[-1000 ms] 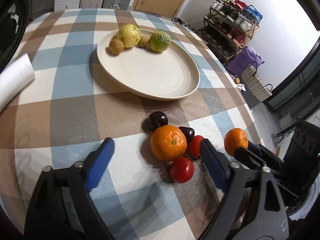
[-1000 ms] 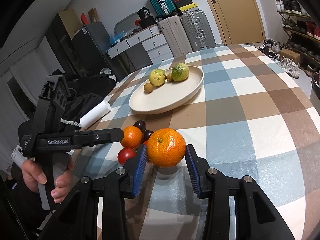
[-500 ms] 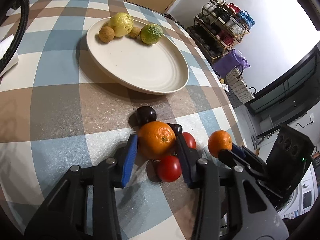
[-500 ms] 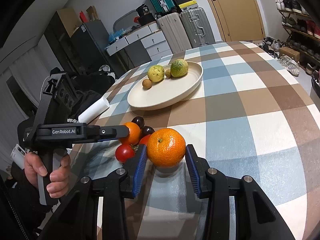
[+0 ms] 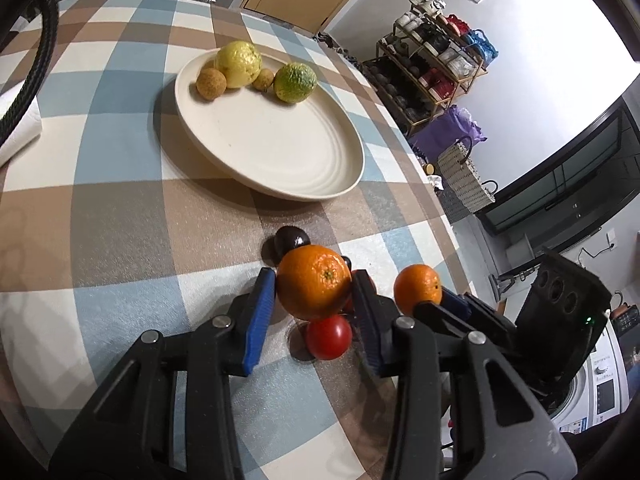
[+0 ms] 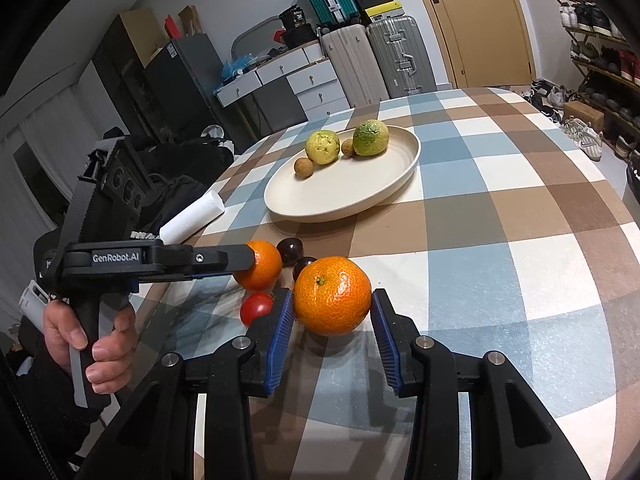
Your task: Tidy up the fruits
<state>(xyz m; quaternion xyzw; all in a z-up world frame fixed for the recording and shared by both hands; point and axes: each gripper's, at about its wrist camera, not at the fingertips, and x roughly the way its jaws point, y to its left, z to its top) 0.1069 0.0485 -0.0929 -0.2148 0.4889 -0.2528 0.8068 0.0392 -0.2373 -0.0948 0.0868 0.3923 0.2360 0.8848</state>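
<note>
Both grippers have an orange each right now. The left gripper (image 5: 314, 296) has its fingers closed snug on one orange (image 5: 314, 287), lifted a bit above the cherry tomato (image 5: 329, 337) and the dark plums (image 5: 291, 239) on the counter (image 5: 120, 208). The right gripper (image 6: 332, 316) has its fingers around the other orange (image 6: 333, 295); they look like they're touching it, though I can't swear the right pad is. Oranges are round, so no real long axis; both stem ends face up-ish. I'd guess both go onto the plate (image 5: 304, 184) with the yellow and green fruit.
</note>
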